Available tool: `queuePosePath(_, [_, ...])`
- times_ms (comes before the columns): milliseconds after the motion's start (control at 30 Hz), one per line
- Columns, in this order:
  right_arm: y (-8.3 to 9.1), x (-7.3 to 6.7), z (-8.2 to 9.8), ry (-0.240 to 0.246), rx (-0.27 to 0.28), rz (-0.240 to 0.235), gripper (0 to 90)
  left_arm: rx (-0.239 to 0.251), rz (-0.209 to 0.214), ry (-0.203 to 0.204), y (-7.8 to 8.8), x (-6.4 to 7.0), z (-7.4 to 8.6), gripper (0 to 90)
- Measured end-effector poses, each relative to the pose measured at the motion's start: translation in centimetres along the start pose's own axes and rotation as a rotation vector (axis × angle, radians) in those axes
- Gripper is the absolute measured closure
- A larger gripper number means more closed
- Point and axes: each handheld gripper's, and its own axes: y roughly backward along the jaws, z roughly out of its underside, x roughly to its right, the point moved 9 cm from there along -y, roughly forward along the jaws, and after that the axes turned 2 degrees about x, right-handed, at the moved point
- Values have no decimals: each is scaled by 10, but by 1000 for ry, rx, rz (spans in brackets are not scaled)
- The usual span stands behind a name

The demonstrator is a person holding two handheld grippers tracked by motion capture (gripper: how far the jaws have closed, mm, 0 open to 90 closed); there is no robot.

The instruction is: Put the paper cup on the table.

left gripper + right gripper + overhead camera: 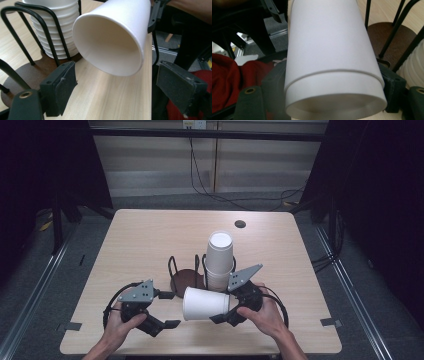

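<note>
A white paper cup (205,303) lies on its side above the table's near edge, its mouth turned to the left. My right gripper (224,306) is shut on its base end, and in the right gripper view the cup (329,50) sits between the two pads of that gripper (333,77). My left gripper (171,309) stands open just left of the mouth, with nothing between its jaws. From the left gripper (115,66) I look straight into the cup's open mouth (112,37). Behind, a stack of white cups (219,260) stands upright in a black wire holder (187,279).
The holder's brown round base (25,72) has a free slot left of the stack (55,32). A dark round hole (240,224) sits near the table's far edge. Cables trail on the floor beyond. Red cloth (227,75) shows below the table's near edge.
</note>
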Motion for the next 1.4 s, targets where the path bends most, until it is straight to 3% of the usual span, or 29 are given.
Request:
queuePosePath(167, [-1,-2,-5,0,55,-6,237,21,-26,22,5,-5,-1,157])
queuePosePath(300, [-1,-1,-8,-18,103,-18,238,38,-23,30,6,-6,-2,157])
queuePosePath(433, [-3,4,-8,-31,124,15,238,55,-13,39,6,-6,-1,157])
queuePosePath(633, [3,4,-12,-27,171,10,238,112,4,57,8,-7,-6,156])
queuePosePath(733, [7,4,-15,-34,210,-3,239,119,-16,66,8,-8,-7,157])
queuePosePath(867, [7,2,-19,-42,249,-29,239,118,-9,52,6,-6,-8,157])
queuePosePath(967, [4,1,-19,-34,245,-37,239,139,-12,47,6,-5,-10,157])
queuePosePath(1033, [1,0,-18,-29,229,-35,239,165,-38,49,8,-7,-12,157])
queuePosePath(1067, [-1,-3,-18,-30,231,-64,239,168,-29,51,8,-7,-13,157])
queuePosePath(1233, [-4,-8,-22,-17,236,-77,240,183,-27,50,7,-6,-14,148])
queuePosePath(1400, [-7,-11,-22,-8,229,-92,240,187,-29,51,2,-6,-15,56])
